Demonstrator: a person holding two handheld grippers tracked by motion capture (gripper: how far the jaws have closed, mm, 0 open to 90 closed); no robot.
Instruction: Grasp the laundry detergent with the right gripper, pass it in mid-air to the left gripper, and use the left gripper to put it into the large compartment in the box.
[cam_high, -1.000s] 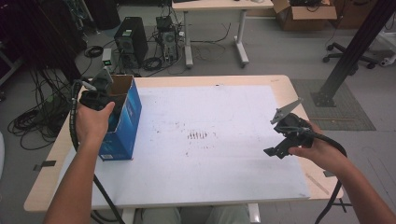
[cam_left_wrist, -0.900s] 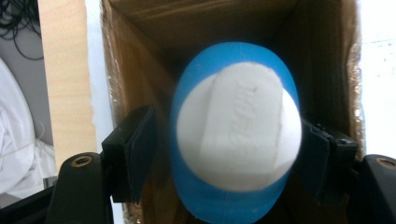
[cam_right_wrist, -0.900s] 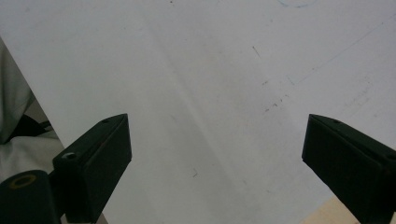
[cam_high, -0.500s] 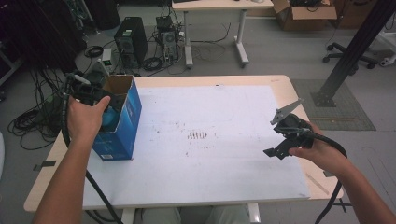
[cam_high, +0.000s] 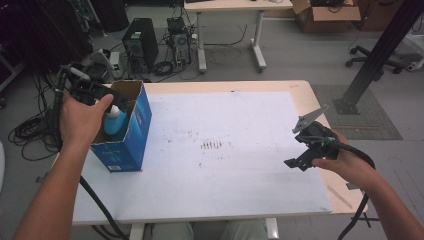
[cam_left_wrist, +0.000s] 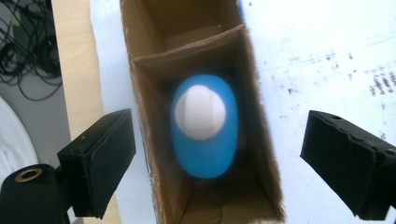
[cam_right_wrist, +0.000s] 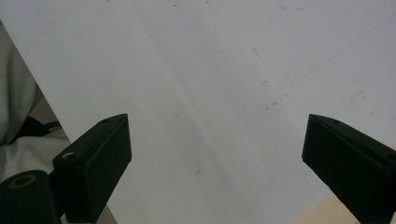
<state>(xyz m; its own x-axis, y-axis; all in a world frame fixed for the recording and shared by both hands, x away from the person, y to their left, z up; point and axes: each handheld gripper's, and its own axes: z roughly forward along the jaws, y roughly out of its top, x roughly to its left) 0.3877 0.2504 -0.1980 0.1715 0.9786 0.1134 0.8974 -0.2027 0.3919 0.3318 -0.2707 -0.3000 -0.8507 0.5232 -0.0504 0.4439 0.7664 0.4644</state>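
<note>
- I had the left gripper (cam_left_wrist: 219, 163) over the open blue cardboard box (cam_high: 129, 135), jaws wide apart, empty.
- Blue bottle with white cap (cam_left_wrist: 204, 122) stood inside the box, table's 9 o'clock.
- Right gripper (cam_right_wrist: 219, 163) hovered over white table sheet (cam_high: 225, 150) at 3 o'clock, jaws spread, empty.

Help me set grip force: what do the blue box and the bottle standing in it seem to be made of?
Box: looks like corrugated cardboard with a glossy blue printed outside; its brown raw inner walls and frayed edges show in the left gripper view. Bottle: probably smooth blue plastic with a matte white cap; the view is blurred, so I can't be sure.
</note>
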